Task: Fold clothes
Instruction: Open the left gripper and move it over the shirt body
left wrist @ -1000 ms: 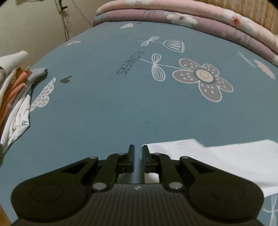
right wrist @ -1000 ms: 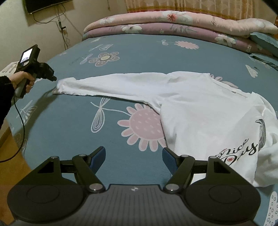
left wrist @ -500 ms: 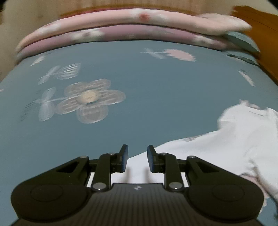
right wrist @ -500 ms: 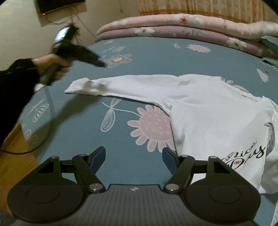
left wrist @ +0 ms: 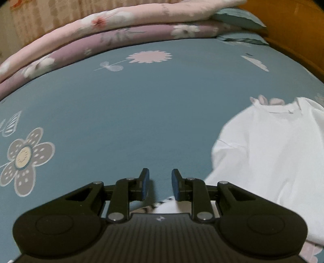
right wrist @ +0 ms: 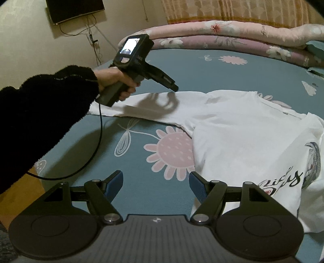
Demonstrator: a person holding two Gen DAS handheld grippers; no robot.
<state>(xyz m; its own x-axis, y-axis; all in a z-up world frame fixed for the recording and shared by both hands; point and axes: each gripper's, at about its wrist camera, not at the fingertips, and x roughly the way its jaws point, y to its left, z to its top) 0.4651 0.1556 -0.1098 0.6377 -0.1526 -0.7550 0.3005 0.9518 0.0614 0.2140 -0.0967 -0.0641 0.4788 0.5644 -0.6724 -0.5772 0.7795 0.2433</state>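
Observation:
A white long-sleeved shirt (right wrist: 243,137) lies spread on the blue flowered bed sheet (right wrist: 202,72). Its one sleeve (right wrist: 145,105) stretches flat to the left, and a black "Nice Day" print (right wrist: 283,180) shows at the lower right. In the right wrist view a hand in a black fuzzy sleeve (right wrist: 40,113) holds my left gripper (right wrist: 174,88) just above that sleeve, apart from the cloth. In the left wrist view my left gripper (left wrist: 160,178) is open and empty, with the shirt (left wrist: 273,151) to its right. My right gripper (right wrist: 156,182) stands wide open over the sheet, left of the shirt's hem.
Folded pink and purple quilts (right wrist: 222,34) lie along the bed's far edge, with a teal pillow (left wrist: 237,18) and a wooden bed frame (left wrist: 293,30) at the far right. A black cable (right wrist: 97,141) hangs from the left gripper. Wooden floor (right wrist: 26,192) shows beyond the bed's left edge.
My left gripper rose from the sleeve's cuff end, swung right along the sleeve, and its fingers spread wider. The sleeve stays flat. My right gripper stays open and shifted slightly.

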